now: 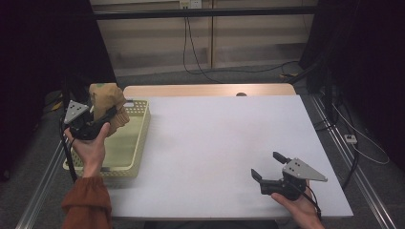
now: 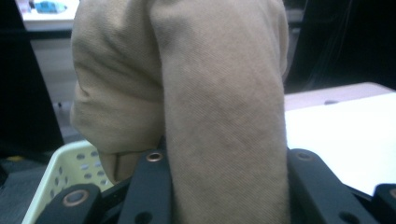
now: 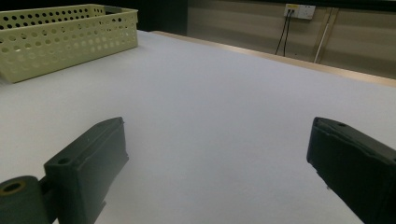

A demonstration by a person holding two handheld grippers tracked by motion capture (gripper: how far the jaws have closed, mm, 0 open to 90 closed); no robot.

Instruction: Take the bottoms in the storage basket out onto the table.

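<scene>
No text, label, brand, number or sign can be read in any of the views. The tan cloth (image 2: 196, 93), the pale yellow perforated basket (image 3: 70, 39) and the white table (image 1: 229, 148) carry no legible marks, and the wall outlet (image 3: 299, 10) is too blurred to read.

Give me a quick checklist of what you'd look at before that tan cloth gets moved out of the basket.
1. Left gripper closed on the tan cloth: ok; cloth sits between its jaws.
2. Cloth lifted clear of the basket: cannot tell; its lower end hangs near the rim.
3. Right gripper open and free: ok.
4. White table has bare room to lay the cloth: ok.
5. Anything else in the basket: cannot tell.
</scene>
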